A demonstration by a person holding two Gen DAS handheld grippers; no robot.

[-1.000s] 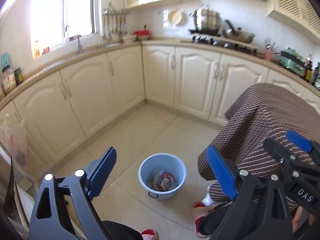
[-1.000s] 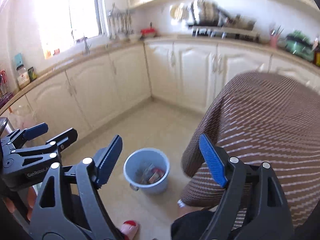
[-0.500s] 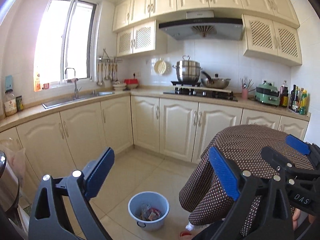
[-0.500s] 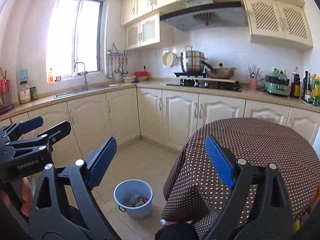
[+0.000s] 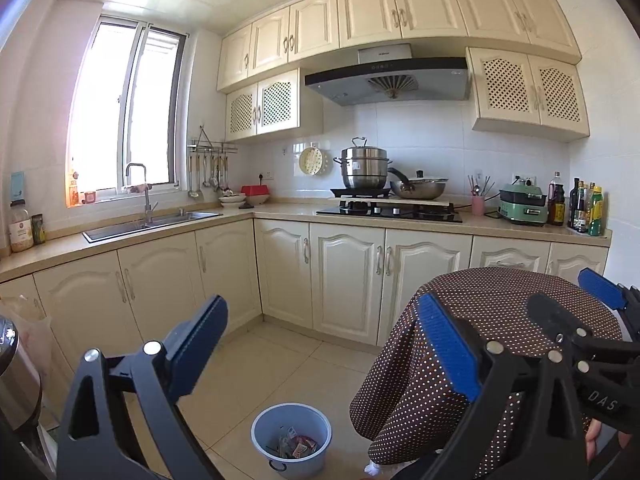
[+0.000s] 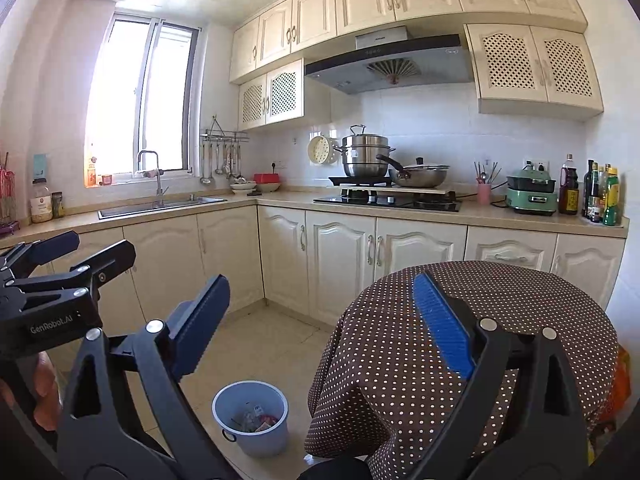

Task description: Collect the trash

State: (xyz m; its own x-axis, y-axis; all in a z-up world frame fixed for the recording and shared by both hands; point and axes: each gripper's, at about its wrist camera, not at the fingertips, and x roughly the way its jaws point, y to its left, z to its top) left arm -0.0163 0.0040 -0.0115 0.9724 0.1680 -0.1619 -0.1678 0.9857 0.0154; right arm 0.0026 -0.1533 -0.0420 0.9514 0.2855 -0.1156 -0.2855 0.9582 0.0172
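A light blue bin (image 5: 291,436) stands on the tiled floor with crumpled wrappers (image 5: 295,447) inside; it also shows in the right wrist view (image 6: 251,416). My left gripper (image 5: 322,346) is open and empty, raised well above the bin. My right gripper (image 6: 322,322) is open and empty, also high above it. The right gripper shows at the right edge of the left wrist view (image 5: 576,320). The left gripper shows at the left edge of the right wrist view (image 6: 76,256).
A round table with a brown dotted cloth (image 6: 472,320) stands right of the bin. Cream cabinets (image 5: 344,276) run along the back and left, with a sink (image 5: 152,224) and stove with pots (image 5: 384,200). A metal can (image 5: 16,384) sits at far left.
Both grippers have risen and tilted up from looking down at the bin and floor to facing the whole kitchen. The bin now sits low in both views. Both stay open.
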